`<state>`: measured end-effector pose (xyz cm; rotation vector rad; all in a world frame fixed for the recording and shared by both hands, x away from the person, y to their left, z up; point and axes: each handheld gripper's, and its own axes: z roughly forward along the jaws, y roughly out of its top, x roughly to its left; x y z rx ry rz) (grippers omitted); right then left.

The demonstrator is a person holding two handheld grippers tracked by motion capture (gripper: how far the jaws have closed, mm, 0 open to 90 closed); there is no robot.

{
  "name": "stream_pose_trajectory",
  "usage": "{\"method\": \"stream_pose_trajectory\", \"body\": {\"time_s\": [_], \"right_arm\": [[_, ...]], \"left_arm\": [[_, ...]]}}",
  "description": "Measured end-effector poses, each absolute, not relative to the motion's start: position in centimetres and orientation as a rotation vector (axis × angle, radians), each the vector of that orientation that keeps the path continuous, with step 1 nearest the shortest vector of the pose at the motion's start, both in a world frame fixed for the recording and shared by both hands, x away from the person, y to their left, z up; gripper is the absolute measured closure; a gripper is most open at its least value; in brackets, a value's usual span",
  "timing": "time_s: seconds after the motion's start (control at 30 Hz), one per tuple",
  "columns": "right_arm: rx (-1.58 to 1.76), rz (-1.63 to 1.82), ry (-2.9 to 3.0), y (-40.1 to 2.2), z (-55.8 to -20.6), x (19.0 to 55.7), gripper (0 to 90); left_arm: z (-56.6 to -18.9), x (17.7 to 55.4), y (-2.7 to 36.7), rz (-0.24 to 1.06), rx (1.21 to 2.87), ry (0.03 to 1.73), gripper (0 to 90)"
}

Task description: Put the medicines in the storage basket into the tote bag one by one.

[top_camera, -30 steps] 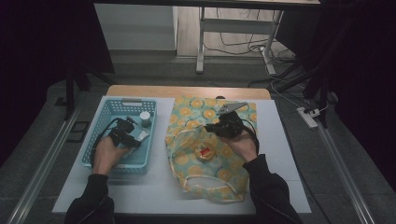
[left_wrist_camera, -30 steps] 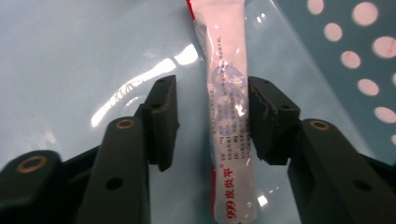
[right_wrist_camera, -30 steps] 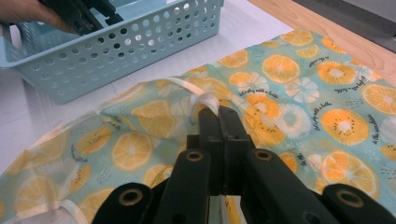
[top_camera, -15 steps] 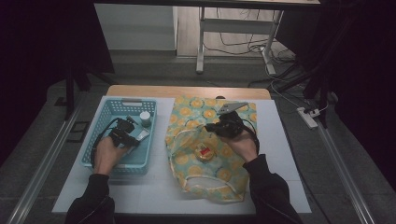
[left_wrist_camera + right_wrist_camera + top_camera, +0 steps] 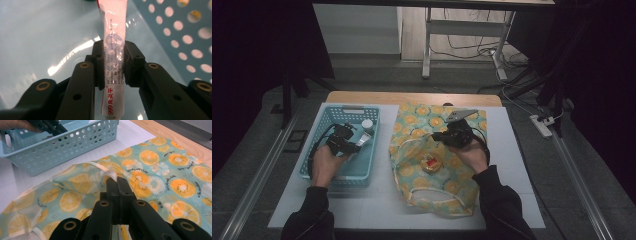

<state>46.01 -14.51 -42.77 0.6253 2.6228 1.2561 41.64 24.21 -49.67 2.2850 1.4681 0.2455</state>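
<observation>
1. Since the earlier frame your L gripper (image 5: pixel 111 65) jaws have just been closing; now clamped on white tube (image 5: pixel 113 62), inside blue basket (image 5: pixel 329 172) at table's left.
2. White-capped bottle (image 5: pixel 367 124) sits near tube at basket's far side.
3. Small packet (image 5: pixel 431 163) lies in the cloth's middle.
4. R gripper (image 5: pixel 117 182) fully pinched on edge of orange-print cloth (image 5: pixel 160 172), right of basket, hasn't moved.

White tube (image 5: pixel 113 57): red print "999", Chinese characters after it. Orange-slice cloth (image 5: pixel 160 170): small cursive lines, too small to read.
</observation>
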Motion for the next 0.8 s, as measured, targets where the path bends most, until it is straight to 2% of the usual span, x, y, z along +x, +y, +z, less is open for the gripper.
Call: {"method": "stream_pose_trajectory", "body": {"time_s": [0.8], "right_arm": [[0.618, 1.261, 2.61, -14.7, -42.5, 45.9, 90.0]], "left_arm": [[-46.1, 39.7, 24.8, 0.265, 2.176, 1.347, 73.2]]}}
